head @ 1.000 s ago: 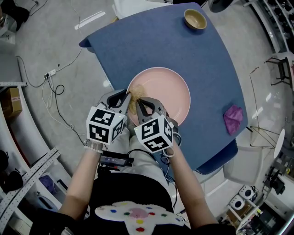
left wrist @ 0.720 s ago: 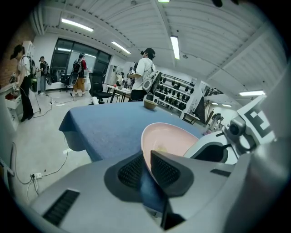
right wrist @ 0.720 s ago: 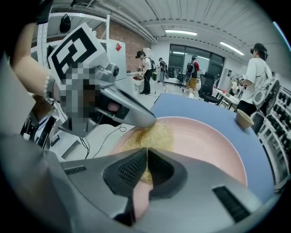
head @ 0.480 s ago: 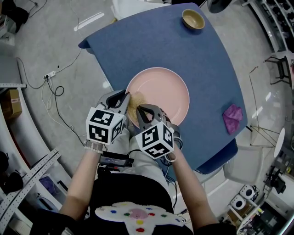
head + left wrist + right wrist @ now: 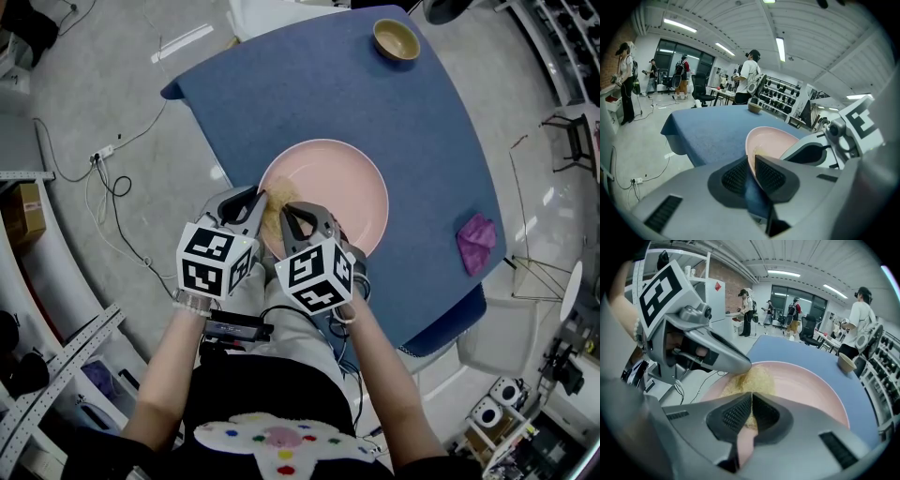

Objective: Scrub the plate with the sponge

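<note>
Blue cloth covers the table, and in the head view your forearms and the marker cubes hide its near-left edge. You see the pink plate lying toward that edge, with its near-left rim covered by both grippers, so the head view does not show whether that rim rests on the cloth or is raised. Your left gripper is pinching the plate: in the left gripper view the rim runs straight between the two ribbed pads, which press on it from either side. What lies under the plate at that spot is hidden by the gripper body. Your right gripper is closed on the tan sponge. In the right gripper view its pads meet on the sponge's near end, and the rest spreads forward over the plate's inner face. The sponge's far-left edge is just beside the left gripper's tip, and whether they touch cannot be made out. In the head view only a narrow strip of sponge shows between the two sets of jaws. At the far corner of the table stands a small tan bowl, well apart from the plate, and its contents are too small to read. A purple rag lies crumpled near the right edge. Beyond the table, the gripper views show several people standing, small and indistinct. White cables trail on the floor to your left, and their ends are cut off by the frame.
</note>
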